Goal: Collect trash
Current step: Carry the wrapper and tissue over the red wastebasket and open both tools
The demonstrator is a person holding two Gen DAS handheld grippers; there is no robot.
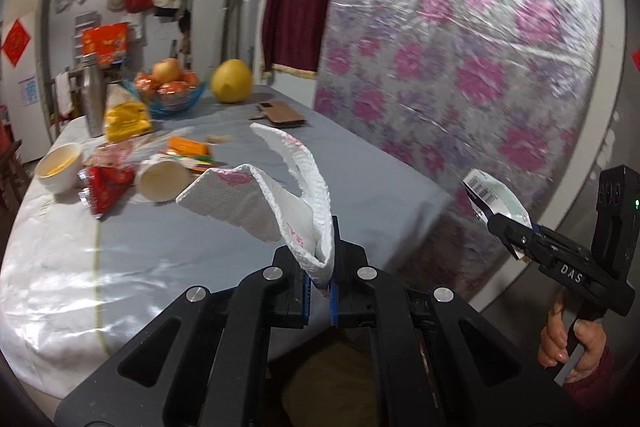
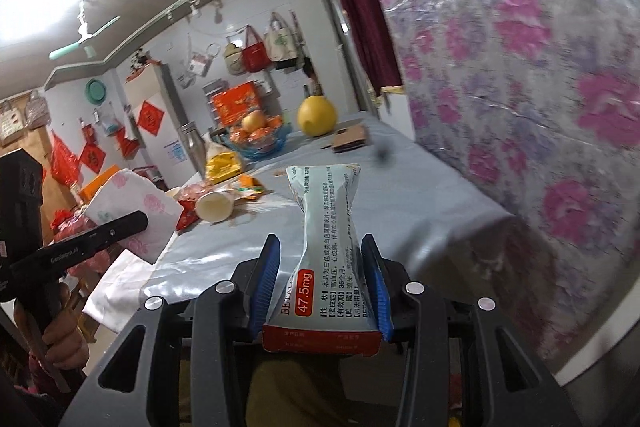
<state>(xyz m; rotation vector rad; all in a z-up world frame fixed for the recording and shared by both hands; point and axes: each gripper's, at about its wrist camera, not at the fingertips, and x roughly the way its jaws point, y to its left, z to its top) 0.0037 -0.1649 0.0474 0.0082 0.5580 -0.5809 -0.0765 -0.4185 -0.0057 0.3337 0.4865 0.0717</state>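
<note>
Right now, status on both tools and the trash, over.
Left tool shut on napkin. Right tool shut on crushed box. Both above table. More trash by cup. No bin in view.

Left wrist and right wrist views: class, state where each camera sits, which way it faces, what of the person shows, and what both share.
Left wrist: sits on the left gripper, facing along its fingers over the table; a tissue is pinched; the right gripper and a hand show.
Right wrist: sits on the right gripper, facing the same table; a crushed medicine box is clamped; the other hand shows.
Shared: paper cup, pomelo, fruit bowl.
</note>
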